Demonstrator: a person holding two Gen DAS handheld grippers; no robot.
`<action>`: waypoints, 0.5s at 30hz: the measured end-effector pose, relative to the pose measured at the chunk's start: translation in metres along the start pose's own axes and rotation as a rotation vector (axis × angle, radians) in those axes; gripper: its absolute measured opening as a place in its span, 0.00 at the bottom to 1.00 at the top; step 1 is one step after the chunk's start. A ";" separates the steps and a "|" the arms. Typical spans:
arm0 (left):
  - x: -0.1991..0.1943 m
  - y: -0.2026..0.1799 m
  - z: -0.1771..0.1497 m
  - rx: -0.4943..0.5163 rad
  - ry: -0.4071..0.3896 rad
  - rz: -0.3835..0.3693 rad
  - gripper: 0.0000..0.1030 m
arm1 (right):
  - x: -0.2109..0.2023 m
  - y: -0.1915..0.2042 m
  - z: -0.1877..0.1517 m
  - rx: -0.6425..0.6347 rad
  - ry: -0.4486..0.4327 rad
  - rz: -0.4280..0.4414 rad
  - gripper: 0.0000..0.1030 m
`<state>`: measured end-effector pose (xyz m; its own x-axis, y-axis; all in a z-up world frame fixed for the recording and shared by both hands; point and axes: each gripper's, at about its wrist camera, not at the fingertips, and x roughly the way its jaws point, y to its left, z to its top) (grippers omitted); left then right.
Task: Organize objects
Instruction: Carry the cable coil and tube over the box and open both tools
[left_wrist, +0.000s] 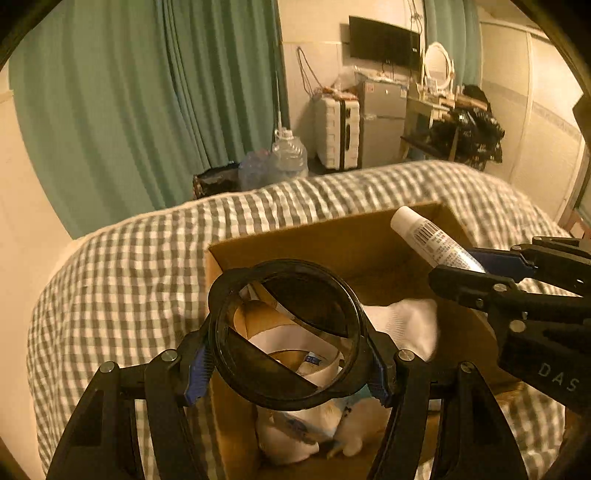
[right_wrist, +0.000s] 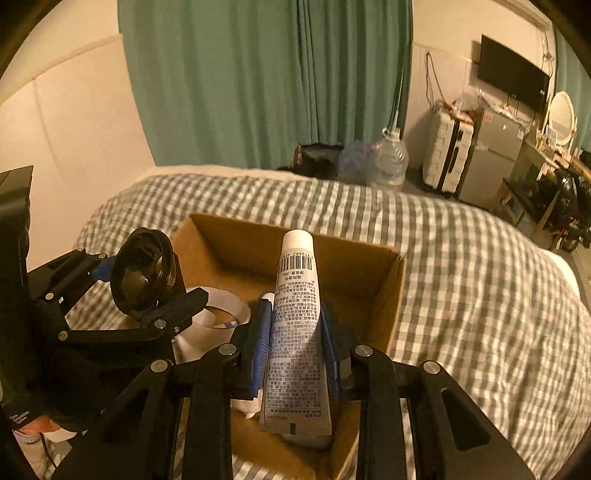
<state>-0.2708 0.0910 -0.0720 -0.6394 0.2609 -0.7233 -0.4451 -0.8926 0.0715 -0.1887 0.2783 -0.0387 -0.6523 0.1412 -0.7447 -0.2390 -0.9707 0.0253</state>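
L gripper (left_wrist: 288, 363): jaws pinch a dark see-through round container (left_wrist: 286, 334) from both sides, blue pads (left_wrist: 197, 376) pressed on its rim. Container lies on its side, open mouth toward cam, a flat divider visible across its inside. Held above the near-left part of a cardboard box (left_wrist: 332, 236). In the R wrist view the same container (right_wrist: 144, 275) sits at the box's left wall, clamped in the L gripper (right_wrist: 147, 291).

R gripper (right_wrist: 295, 339): jaws pinch a white squeeze tube (right_wrist: 297, 332) at mid-body, blue pads (right_wrist: 260, 343) on both flanks. Cap end points away from cam, crimped end toward cam; barcode and small print face up. Tube is held over the box (right_wrist: 391, 291) interior, slightly right of center. In the L wrist view the tube (left_wrist: 432, 238) projects up-left from the R gripper (left_wrist: 465, 267), cap over the far-right corner of the box.

Box contents: a roll of white tape (right_wrist: 221, 314) at left side, white cloth (left_wrist: 402, 325) toward the right wall, and a white item w/ blue print (left_wrist: 306, 424) at the near end; cannot tell what that item is.

Box sits open-topped on a bed w/ grey-white check cover (right_wrist: 461, 280).

Surroundings beyond bed: green curtain (left_wrist: 147, 92), large clear water bottle (right_wrist: 388, 162) on floor, white suitcase (left_wrist: 338, 133), small grey fridge (left_wrist: 380, 122), wall TV (left_wrist: 384, 42), oval mirror (right_wrist: 561, 118) on a desk.
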 end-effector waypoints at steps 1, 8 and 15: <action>0.004 0.000 -0.002 0.004 0.005 0.001 0.67 | 0.008 -0.002 -0.001 0.003 0.011 0.000 0.25; 0.028 -0.004 -0.005 0.004 0.039 -0.019 0.67 | 0.037 -0.009 -0.005 -0.008 0.047 0.002 0.25; 0.029 -0.002 -0.005 0.018 0.029 -0.032 0.70 | 0.039 -0.009 -0.007 0.018 0.047 0.016 0.25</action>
<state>-0.2852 0.0984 -0.0962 -0.6061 0.2784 -0.7451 -0.4764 -0.8772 0.0598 -0.2066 0.2908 -0.0727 -0.6221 0.1159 -0.7743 -0.2420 -0.9690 0.0494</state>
